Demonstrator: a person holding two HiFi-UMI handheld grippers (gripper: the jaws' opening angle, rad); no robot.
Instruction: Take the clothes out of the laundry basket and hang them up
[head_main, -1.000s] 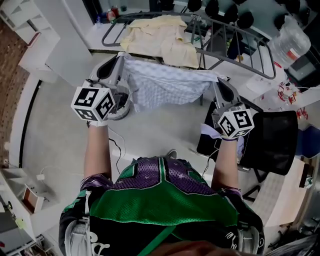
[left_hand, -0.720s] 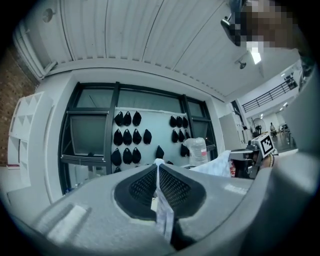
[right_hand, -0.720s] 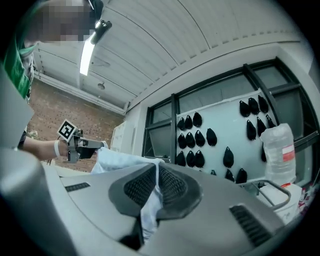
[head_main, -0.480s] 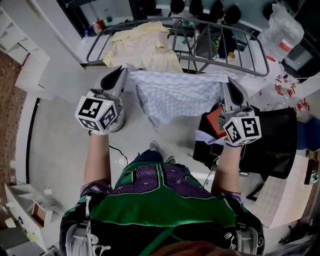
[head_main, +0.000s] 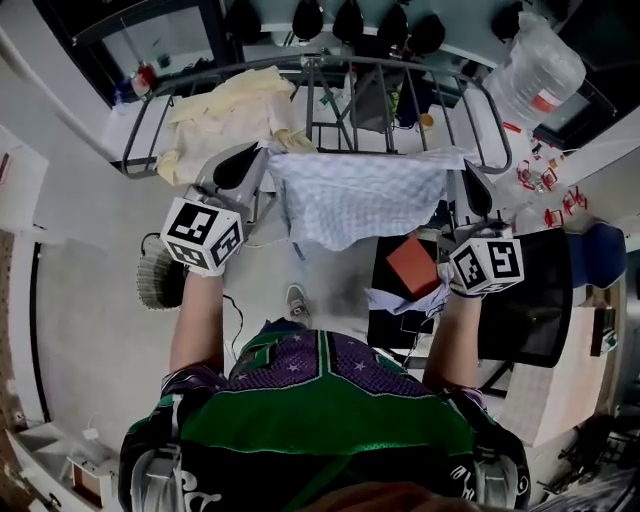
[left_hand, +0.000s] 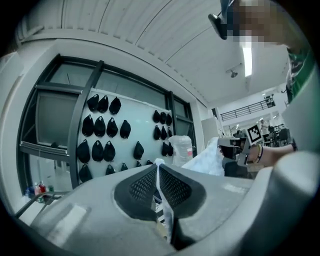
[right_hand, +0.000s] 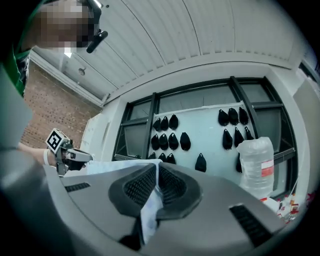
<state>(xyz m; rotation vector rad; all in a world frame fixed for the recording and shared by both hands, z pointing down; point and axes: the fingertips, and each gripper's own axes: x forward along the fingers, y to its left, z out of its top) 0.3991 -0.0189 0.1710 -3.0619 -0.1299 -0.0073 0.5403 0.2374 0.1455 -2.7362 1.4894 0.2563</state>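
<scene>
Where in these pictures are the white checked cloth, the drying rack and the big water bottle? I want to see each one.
white checked cloth (head_main: 360, 200), head view, middle of the spread part
drying rack (head_main: 312, 90), head view, a grey bar
water bottle (head_main: 535, 65), head view, its clear body

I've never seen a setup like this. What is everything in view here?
cloth: one, pale checked, stretched between both grippers
garment: one, cream, draped on the rack's left part
drying rack: one, grey, ahead of the person
basket: one, pale, floor at left
water jug: one, clear, upper right
chair: one, black, right
box: one, red-brown, beside the chair
pouches: many, black, on the back wall
left gripper: one, grey, shut on the cloth's left corner
right gripper: one, grey, shut on its right corner
arms: two, bare
jersey: one, green and purple
</scene>
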